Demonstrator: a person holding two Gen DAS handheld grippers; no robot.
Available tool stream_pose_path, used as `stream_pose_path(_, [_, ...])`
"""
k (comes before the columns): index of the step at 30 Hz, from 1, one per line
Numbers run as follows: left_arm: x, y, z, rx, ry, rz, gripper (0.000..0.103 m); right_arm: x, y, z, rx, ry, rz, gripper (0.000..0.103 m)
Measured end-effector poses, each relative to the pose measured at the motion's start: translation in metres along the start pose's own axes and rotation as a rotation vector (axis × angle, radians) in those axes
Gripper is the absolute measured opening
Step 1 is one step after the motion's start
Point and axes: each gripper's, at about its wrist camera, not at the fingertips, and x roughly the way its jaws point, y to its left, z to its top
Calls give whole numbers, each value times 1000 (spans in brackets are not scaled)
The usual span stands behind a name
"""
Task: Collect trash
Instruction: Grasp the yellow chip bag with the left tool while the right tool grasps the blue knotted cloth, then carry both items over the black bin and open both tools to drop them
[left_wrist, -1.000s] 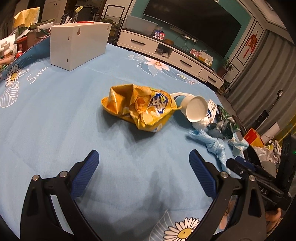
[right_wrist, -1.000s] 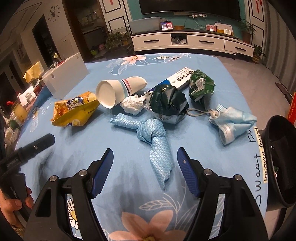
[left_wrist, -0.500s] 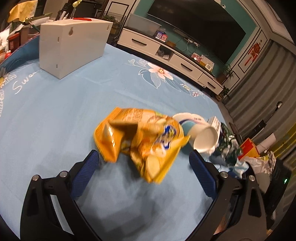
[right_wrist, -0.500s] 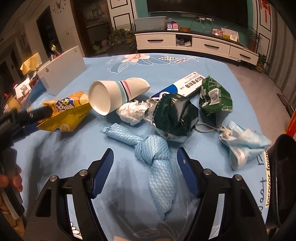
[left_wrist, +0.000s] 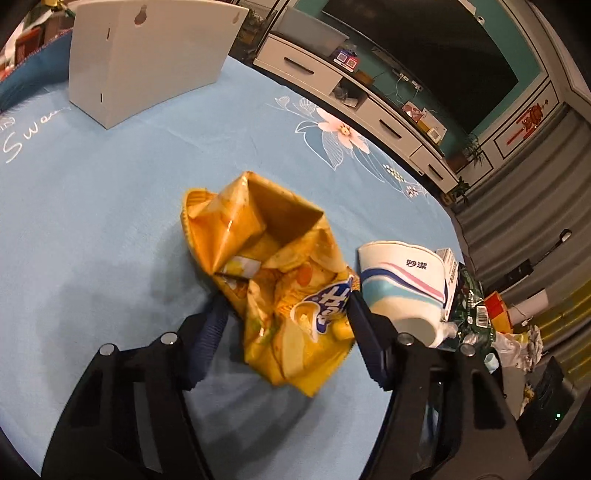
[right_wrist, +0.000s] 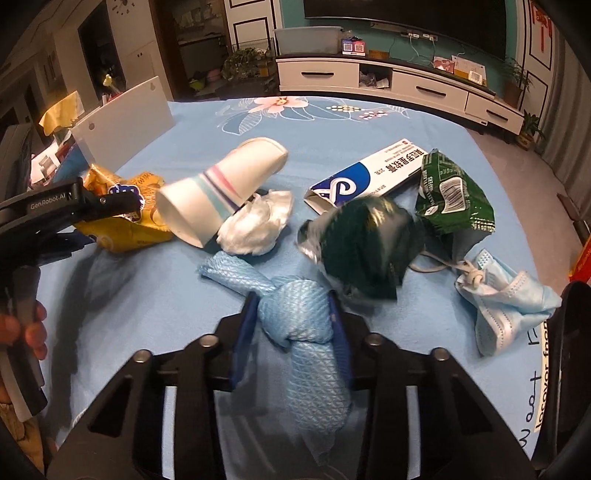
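Left gripper (left_wrist: 284, 306), lower centre of frame: jaws just closing, pads pressing the yellow chip bag (left_wrist: 273, 280) lying beside the paper cup (left_wrist: 402, 284). Right gripper (right_wrist: 293, 314), lower centre: jaws just closing, clamped on the knotted blue cloth (right_wrist: 299, 321).

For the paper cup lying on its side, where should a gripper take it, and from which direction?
Grip the paper cup across its striped middle, coming from above with one finger on each long side. It lies tipped over, mouth toward the chip bag and base pointing away, with the tissue wad against it, so the upper wall is the only free approach. Squeeze lightly, since it likely crushes.
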Motion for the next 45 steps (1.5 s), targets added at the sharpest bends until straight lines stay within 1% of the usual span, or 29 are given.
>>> stream_pose_path(5, [-2,3,-3,-8,0,-27,57,-3,0,-2,-1,0,-4,30])
stream_pose_path(6, [-5,3,-4,-1,-2,-31,53,-4,0,-3,3,-1,2,30])
stream_pose_path(7, [-7,2,-6,7,-2,-36,46,-7,-1,-4,12,-4,6,30])
stream_pose_path(8, [-11,0,-7,17,-4,-44,43,-9,-1,-5,20,-4,13,30])
stream_pose_path(14, [-41,-10,-19,84,-51,-42,43,-32,-2,-16,50,-11,58,30])
stream_pose_path(16, [-53,-15,-26,116,-67,-30,43,-39,-2,-21,64,-10,92,30])
stream_pose_path(18, [-64,-19,-33,145,-81,-17,43,-51,-4,-27,90,-14,148,30])
stream_pose_path(20, [-75,-23,-41,168,-91,-12,43,-62,-3,-32,105,-26,187,30])
stream_pose_path(24, [-94,-30,-62,211,-93,-11,44,-86,0,-40,79,-60,159,30])
stream_pose_path(30, [-109,-51,-87,260,-84,-36,44,-112,-10,-49,98,-99,124,30])
stream_pose_path(45, [-122,-117,-121,408,-73,-73,46,-160,-58,-72,193,-182,51,30])
